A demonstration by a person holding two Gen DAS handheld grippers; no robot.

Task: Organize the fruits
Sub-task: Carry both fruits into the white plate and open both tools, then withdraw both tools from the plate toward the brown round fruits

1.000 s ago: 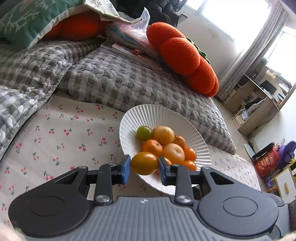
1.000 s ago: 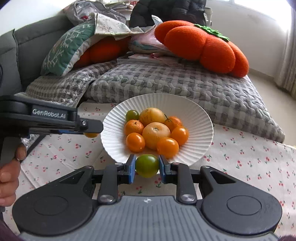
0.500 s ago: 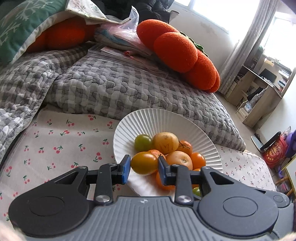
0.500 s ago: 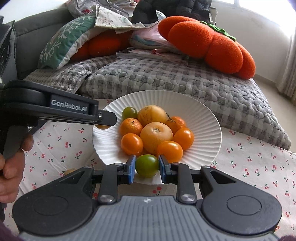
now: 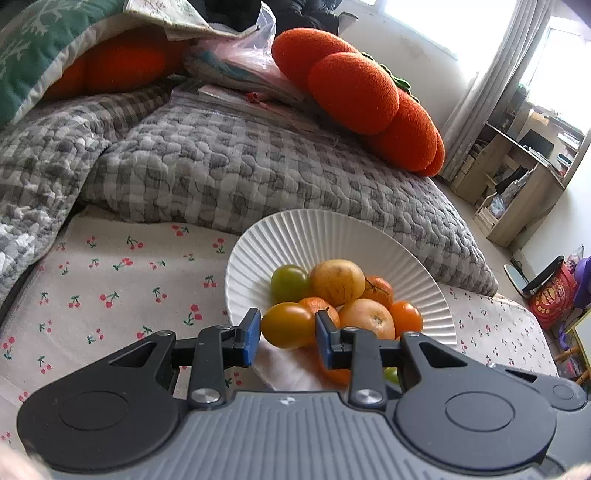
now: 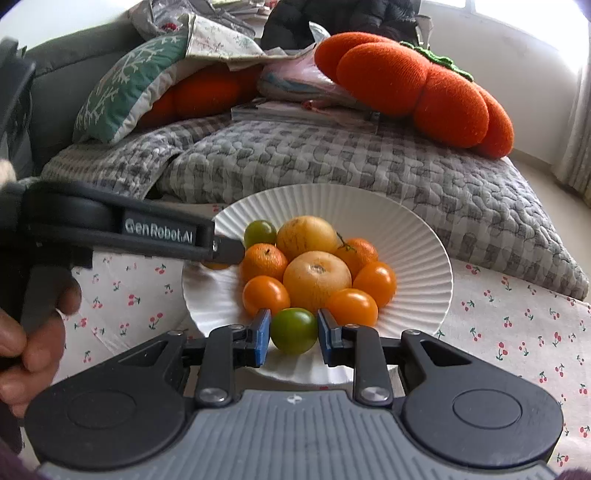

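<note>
Now the left gripper (image 5: 287, 336) pinches a yellow tomato (image 5: 288, 325) over the white plate (image 6: 413, 236) at its 9 o'clock rim, while the right gripper (image 6: 294, 336) clamps a green tomato (image 6: 294, 330) at 6 o'clock.

Daylight enters from the window (image 5: 417, 22) at upper right in both my views, blown out to white there. The scene is bright and evenly lit, shadows soft. Fisheye bending curves the edges; corners darken. My left-view corners show blur; the white plate (image 6: 417, 236) stays sharp.
</note>
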